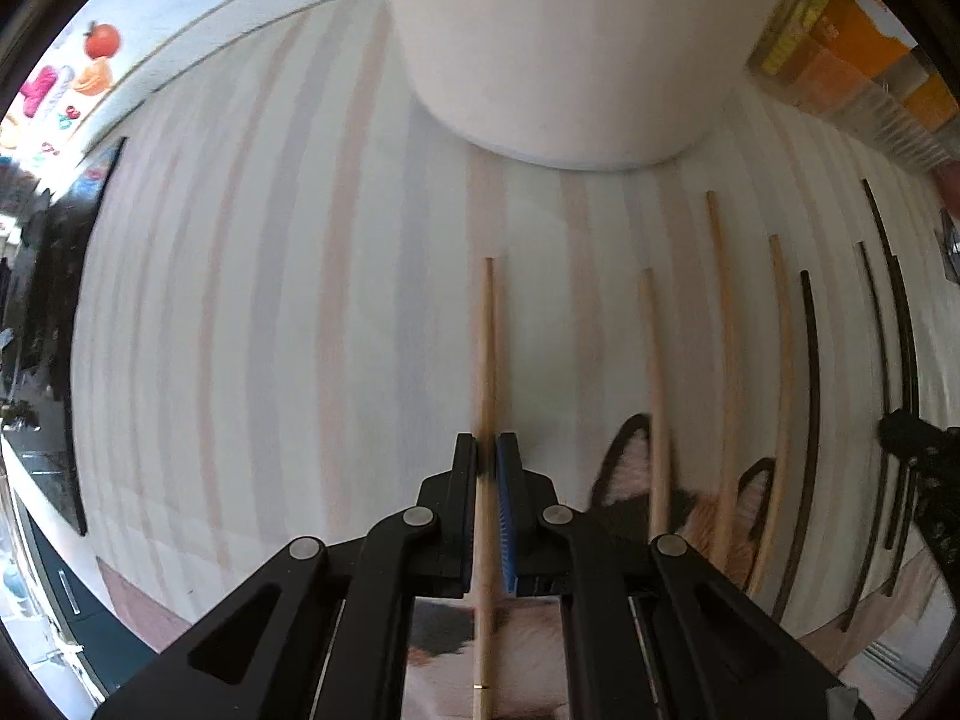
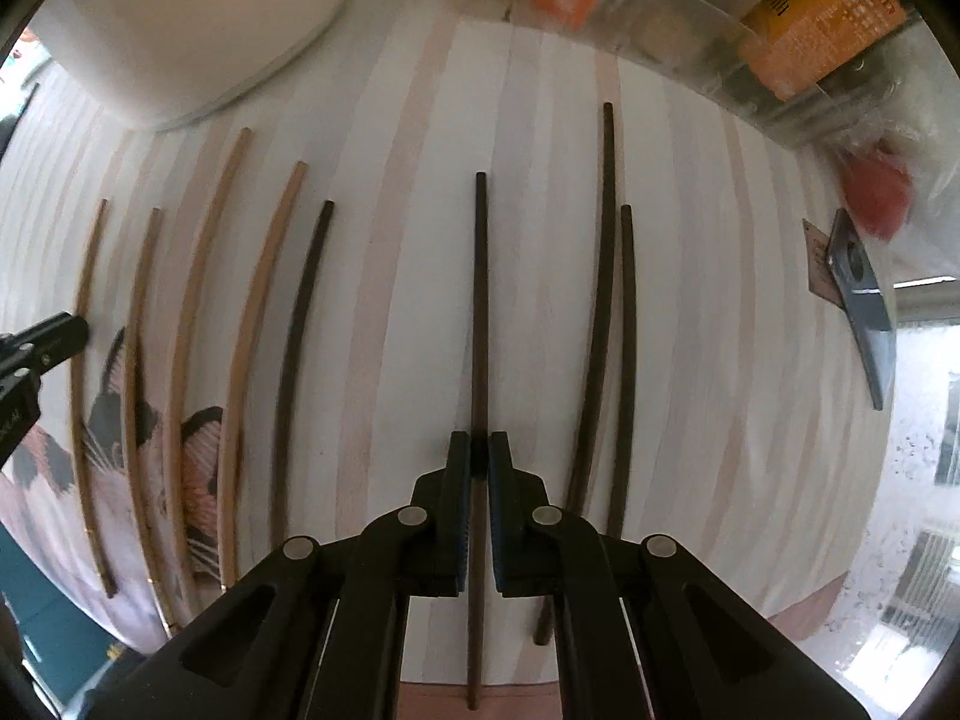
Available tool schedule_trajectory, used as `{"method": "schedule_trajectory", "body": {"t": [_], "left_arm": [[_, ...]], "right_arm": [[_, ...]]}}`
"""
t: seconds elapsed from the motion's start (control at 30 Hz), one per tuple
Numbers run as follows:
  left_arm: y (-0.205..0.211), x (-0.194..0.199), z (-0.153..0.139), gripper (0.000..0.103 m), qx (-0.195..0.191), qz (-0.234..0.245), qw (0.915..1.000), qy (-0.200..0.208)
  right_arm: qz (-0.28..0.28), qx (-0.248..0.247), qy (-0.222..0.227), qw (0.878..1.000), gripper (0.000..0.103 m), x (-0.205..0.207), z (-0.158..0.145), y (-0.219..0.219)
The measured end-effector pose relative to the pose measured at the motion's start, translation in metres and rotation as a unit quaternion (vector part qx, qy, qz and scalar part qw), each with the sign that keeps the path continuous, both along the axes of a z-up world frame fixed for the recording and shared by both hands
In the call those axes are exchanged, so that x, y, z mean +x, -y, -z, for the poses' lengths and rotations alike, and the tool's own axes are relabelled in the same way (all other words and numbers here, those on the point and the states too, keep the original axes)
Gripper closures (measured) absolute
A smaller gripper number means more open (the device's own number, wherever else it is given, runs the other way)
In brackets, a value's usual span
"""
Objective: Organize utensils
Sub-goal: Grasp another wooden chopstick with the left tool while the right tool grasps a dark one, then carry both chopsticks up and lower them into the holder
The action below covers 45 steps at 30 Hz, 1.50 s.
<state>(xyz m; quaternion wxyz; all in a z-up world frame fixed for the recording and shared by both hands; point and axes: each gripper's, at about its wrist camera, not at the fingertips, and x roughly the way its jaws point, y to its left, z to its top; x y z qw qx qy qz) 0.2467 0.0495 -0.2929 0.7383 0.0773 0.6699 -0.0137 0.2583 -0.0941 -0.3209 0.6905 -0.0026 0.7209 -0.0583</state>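
The left hand-held gripper [image 1: 487, 450] is pinched on a light wooden chopstick [image 1: 486, 348] that runs forward along the striped cloth [image 1: 270, 330] on the desk toward a white container [image 1: 570, 48]. The right hand-held gripper [image 2: 479, 450] is pinched on a dark chopstick [image 2: 480, 300] lying lengthwise on the same cloth. Beside them lie three more light chopsticks [image 1: 726, 330] and three more dark chopsticks [image 2: 624, 330], roughly parallel, with clear boxes of packets [image 2: 750, 18] at the far right.
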Motion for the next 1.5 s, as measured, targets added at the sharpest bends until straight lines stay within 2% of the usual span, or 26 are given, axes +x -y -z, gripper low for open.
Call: {"method": "schedule_trajectory", "body": {"t": [0.13,0.4,0.57,0.8,1.0,1.13,1.3,1.5], "left_arm": [[-0.004,-0.017,-0.023,0.099,0.004,0.003,0.9996,0.027],[-0.017,-0.033,-0.078,0.099,-0.038,-0.018,0.9965,0.073],[-0.027,-0.036,-0.120,0.099,-0.060,-0.023,0.9906,0.121],[-0.036,-0.023,-0.194,0.099,-0.109,-0.032,0.9738,0.197],[-0.034,0.001,-0.278,0.099,-0.164,-0.027,0.9469,0.275],[-0.024,0.031,-0.322,0.099,-0.166,-0.019,0.9300,0.327],[-0.022,0.073,-0.344,0.099,-0.159,-0.033,0.9188,0.360],[-0.025,0.129,-0.338,0.099,-0.160,-0.056,0.9185,0.357]], "right_arm": [[0.005,0.025,0.033,0.999,0.097,-0.006,-0.023,0.005],[-0.001,0.064,0.107,0.992,0.097,-0.015,-0.082,0.009],[-0.001,0.078,0.140,0.987,0.098,-0.013,-0.103,-0.006],[0.009,0.105,0.216,0.971,0.098,0.004,-0.169,-0.004],[0.015,0.133,0.288,0.948,0.098,0.037,-0.237,-0.008],[0.018,0.140,0.330,0.933,0.098,0.069,-0.274,-0.007],[0.042,0.139,0.381,0.913,0.098,0.121,-0.313,-0.003],[0.062,0.133,0.423,0.894,0.098,0.168,-0.333,-0.005]]}}
